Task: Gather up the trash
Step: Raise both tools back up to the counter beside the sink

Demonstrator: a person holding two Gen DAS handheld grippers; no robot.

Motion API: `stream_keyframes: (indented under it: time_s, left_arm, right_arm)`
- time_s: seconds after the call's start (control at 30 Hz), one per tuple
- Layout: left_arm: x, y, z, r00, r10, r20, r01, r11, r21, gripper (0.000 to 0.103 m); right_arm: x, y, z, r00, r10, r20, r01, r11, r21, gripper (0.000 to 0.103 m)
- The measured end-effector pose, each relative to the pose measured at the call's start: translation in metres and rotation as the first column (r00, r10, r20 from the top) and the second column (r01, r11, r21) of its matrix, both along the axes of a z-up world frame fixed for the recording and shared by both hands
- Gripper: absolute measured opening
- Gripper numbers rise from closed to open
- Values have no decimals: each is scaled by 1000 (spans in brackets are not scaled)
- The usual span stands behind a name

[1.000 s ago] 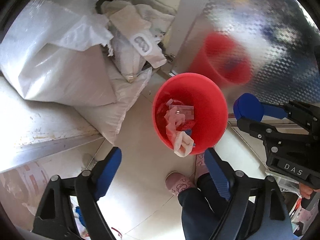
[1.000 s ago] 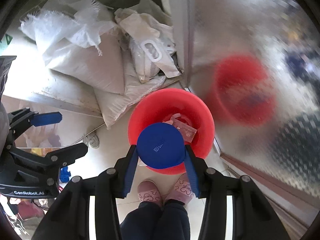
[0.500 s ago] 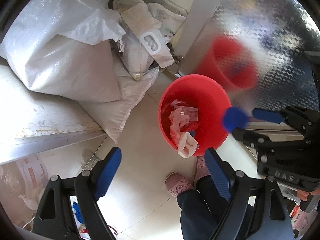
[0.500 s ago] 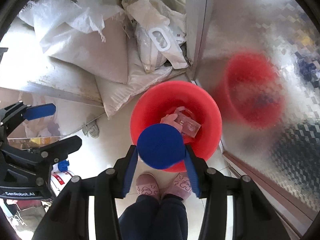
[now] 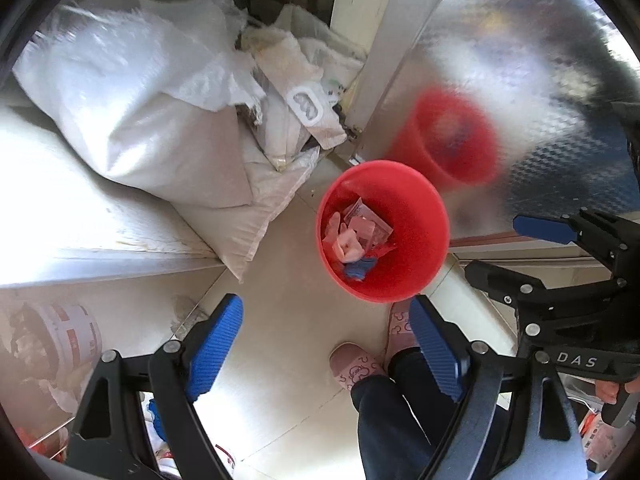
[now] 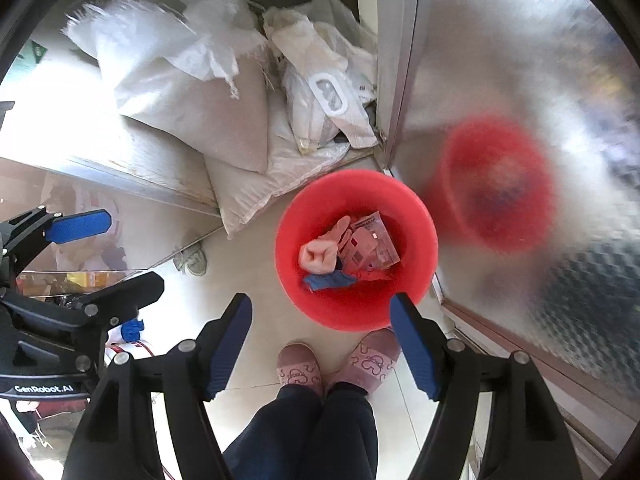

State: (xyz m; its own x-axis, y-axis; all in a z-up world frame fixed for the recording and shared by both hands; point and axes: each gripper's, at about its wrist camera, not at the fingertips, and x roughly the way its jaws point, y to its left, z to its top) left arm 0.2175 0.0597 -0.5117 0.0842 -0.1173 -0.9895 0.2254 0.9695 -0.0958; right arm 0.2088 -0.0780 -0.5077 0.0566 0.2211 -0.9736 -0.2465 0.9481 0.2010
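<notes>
Trash (image 6: pixel 348 252) sits in the red bucket (image 6: pixel 416 216) at frame centre in the right wrist view, on pale floor tiles beside a patterned metal panel (image 6: pixel 520 60) that mirrors the bucket as a red blur. Contents: a pink rubber glove (image 6: pixel 320 254), crinkled clear wrappers (image 6: pixel 370 244), a blue scrap (image 6: pixel 328 280). All look light, soft and limp; the wrappers likely slippery, so a pinch on a fold or the glove's cuff would serve best. Bucket is smooth, stiff plastic, round, tapered; the rim is its natural hold. Right gripper (image 6: pixel 320 336), low centre, has just been opening, nothing between its ribbed blue pads. Left gripper (image 5: pixel 328 344) hangs wide apart, empty, pointing down. White woven sacks (image 5: pixel 132 120) slump at upper left. Pink slippers (image 6: pixel 340 364) stand just below the bucket.
</notes>
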Motion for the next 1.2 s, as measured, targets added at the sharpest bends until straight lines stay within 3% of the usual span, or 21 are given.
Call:
stream_keyframes:
  time_s: [0.27, 0.53, 0.7, 0.97, 1.2]
  left_arm:
    - [-18, 0, 96, 999, 1, 50, -1, 1000, -5, 84]
    - [-33, 0, 222, 986, -2, 167, 5, 1000, -16, 84]
    - [-42, 2, 284, 974, 34, 226, -22, 998, -58, 84]
    - [-38, -5, 341, 952, 31, 305, -8, 997, -76, 84]
    - [-18, -30, 376, 926, -52, 375, 70, 997, -35, 84]
  right_arm:
    - [-19, -4, 86, 998, 7, 56, -7, 1000, -3, 69]
    - [-39, -9, 206, 986, -14, 164, 18, 1000, -23, 73]
    - [-50, -14, 273, 968, -53, 243, 56, 998, -5, 76]
    - [-56, -21, 340, 928, -70, 367, 89, 995, -37, 81]
    - [-52, -40, 374, 899, -116, 422, 152, 987, -52, 91]
